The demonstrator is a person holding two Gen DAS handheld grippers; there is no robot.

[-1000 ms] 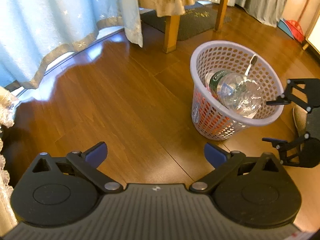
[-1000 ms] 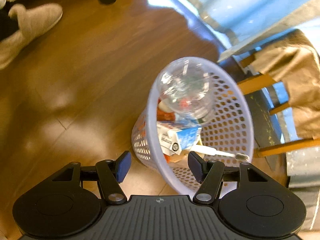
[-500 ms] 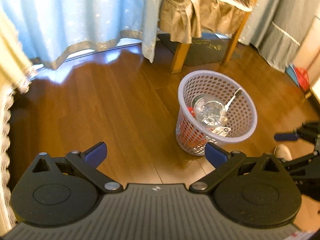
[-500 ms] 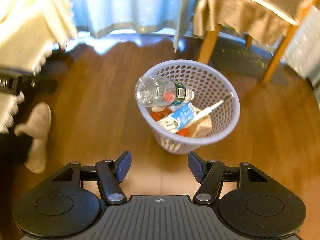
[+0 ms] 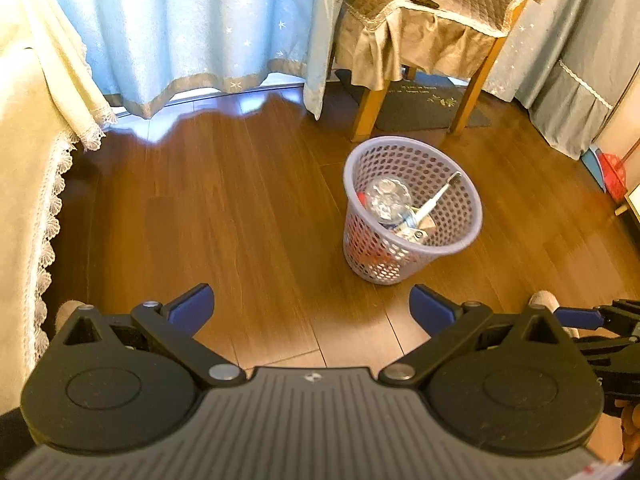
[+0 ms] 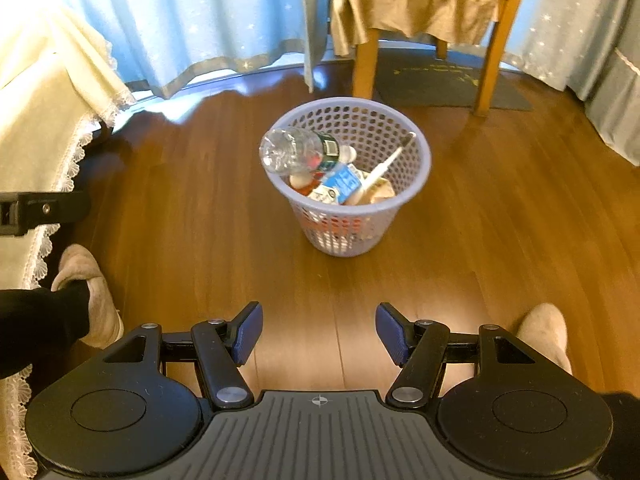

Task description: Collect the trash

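I hold both the left gripper (image 5: 311, 308) and right gripper (image 6: 319, 334) wide and empty; the bottle (image 6: 298, 152) lies across the basket (image 6: 416, 184) rim, trash apparently collected.

Bright daylight through curtains (image 5: 180, 28) glares on floor (image 5: 240, 220); fisheye-bent edges.

Both grippers: raised well above the basket (image 6: 416, 184), now farther from it. Right gripper (image 6: 319, 332): rolled level. Plastic bottle (image 6: 296, 152): unmoved across rim. Slippers newly in view.
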